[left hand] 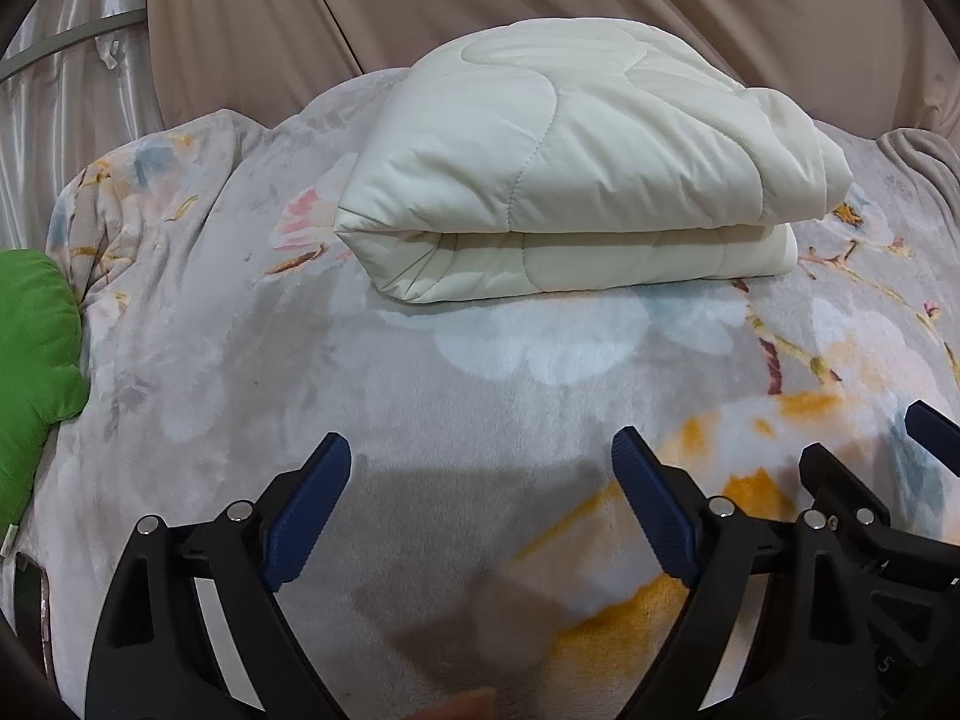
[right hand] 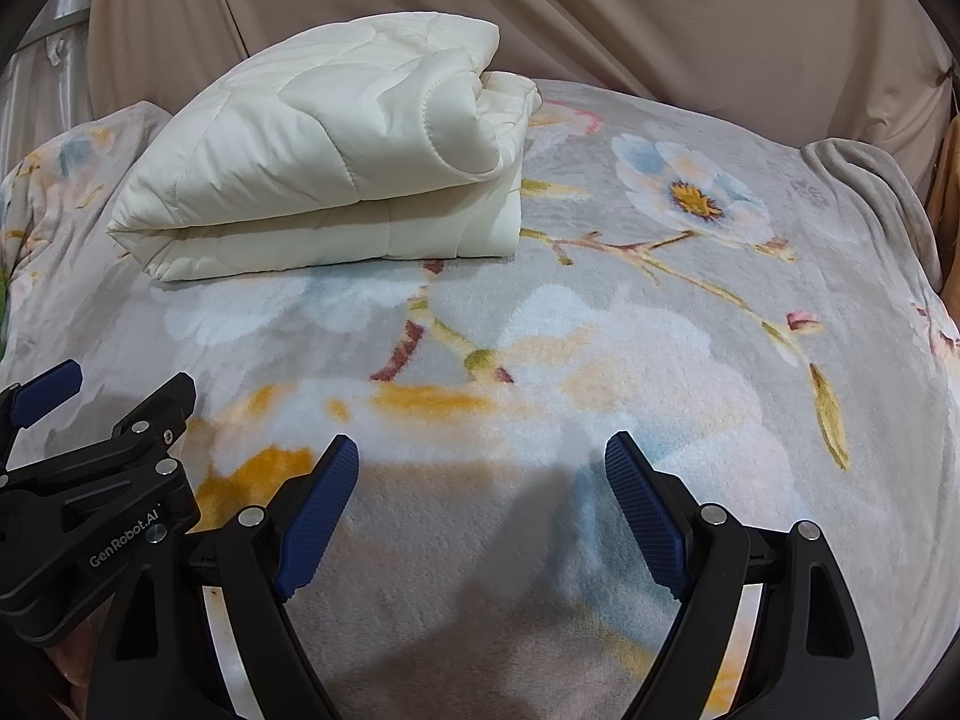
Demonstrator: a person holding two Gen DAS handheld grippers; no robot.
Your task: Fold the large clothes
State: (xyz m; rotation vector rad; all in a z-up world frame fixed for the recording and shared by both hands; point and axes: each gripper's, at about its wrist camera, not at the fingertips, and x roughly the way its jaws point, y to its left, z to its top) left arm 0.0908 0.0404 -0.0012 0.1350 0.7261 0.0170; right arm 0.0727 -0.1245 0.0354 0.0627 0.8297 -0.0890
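1. Cream quilted comforter point(left hand: 576, 168) is folded up into a thick, puffy bundle, sitting on the floral fleece blanket point(left hand: 480, 396) toward the far side of the bed.
2. Left gripper point(left hand: 480, 462) has its jaws spread wide with nothing between them, just bare blanket. The comforter is well ahead of the fingertips, not touching.
3. Right gripper point(right hand: 480, 462) is the same deal: jaws apart, nothing in them, hovering over the blanket. In its view the comforter point(right hand: 336, 156) sits ahead and off to the left, well clear.
4. Both grippers are close side by side; each one pokes into the other's camera edge.
5. Green pillow point(left hand: 33, 348) peeks in at the far left edge of the bed.
6. Beige draped fabric point(left hand: 540, 0) fills the background behind the bed.
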